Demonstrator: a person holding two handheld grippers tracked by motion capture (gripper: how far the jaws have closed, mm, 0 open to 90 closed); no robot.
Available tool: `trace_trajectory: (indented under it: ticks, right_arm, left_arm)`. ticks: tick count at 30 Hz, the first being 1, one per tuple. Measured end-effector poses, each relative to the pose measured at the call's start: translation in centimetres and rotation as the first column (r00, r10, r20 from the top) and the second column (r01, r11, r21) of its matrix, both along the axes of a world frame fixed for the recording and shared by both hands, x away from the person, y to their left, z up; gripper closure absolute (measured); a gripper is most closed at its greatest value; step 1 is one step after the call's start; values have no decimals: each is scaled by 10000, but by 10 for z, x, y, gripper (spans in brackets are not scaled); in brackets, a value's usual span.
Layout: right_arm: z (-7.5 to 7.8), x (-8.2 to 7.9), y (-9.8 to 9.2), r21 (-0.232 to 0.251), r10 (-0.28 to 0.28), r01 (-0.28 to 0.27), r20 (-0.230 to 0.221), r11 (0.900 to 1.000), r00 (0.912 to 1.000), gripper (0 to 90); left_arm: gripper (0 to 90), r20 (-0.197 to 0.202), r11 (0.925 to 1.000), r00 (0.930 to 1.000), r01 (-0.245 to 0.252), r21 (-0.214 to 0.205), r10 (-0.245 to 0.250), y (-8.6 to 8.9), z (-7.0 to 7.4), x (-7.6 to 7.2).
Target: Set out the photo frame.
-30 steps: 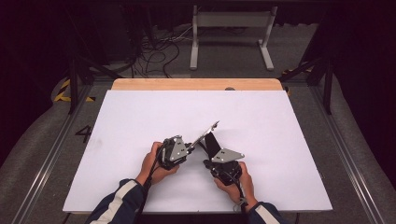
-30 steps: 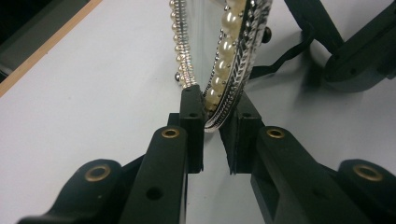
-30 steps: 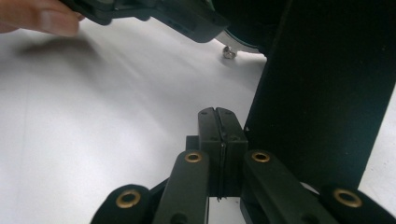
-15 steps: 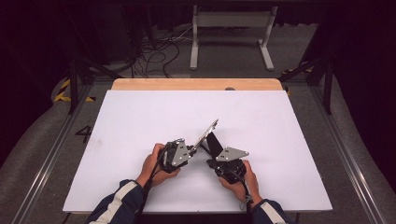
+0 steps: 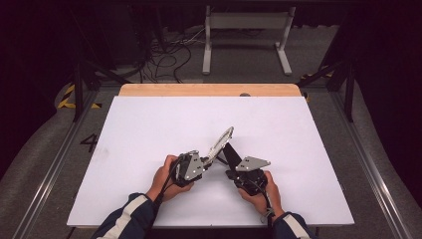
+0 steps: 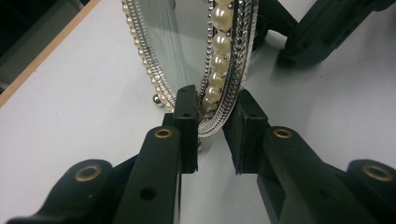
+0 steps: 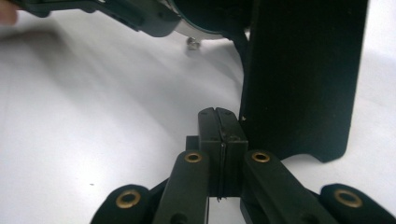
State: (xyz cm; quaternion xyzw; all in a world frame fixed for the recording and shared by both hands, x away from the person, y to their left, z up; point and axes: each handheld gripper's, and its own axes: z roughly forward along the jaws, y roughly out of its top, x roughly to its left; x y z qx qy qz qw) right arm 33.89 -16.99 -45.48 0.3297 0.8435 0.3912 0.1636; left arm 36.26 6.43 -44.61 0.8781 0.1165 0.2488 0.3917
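Note:
An oval picture frame (image 5: 221, 141) with a silver rim and a row of pearls (image 6: 218, 60) stands tilted on the white table top (image 5: 149, 124), propped on its black back stand (image 5: 230, 152). My left gripper (image 5: 209, 161) holds the frame's bottom edge. Its jaws have just been opening a little, with the rim (image 6: 212, 119) still touched by both pads. My right gripper (image 5: 230, 171) lies behind the frame. It is shut with nothing between its pads (image 7: 219, 128), just left of the black stand (image 7: 299, 79).
A wooden strip (image 5: 209, 90) runs along the table's far edge. Beyond it are cables (image 5: 164, 50) and a white metal stand (image 5: 246, 30) on the dark floor. The frame's small ball foot (image 7: 191, 43) rests on the table.

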Motion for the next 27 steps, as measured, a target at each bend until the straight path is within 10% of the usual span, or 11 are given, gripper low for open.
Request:
trace_trajectory:
  ticks: [27]
  right_arm:
    - [-2, 14, -19, -123, -84, 84, 39, 9999, 10000, 900]
  left_arm:
    - [727, -127, 9996, 9999, 102, -271, -105, -8, -2, 1]
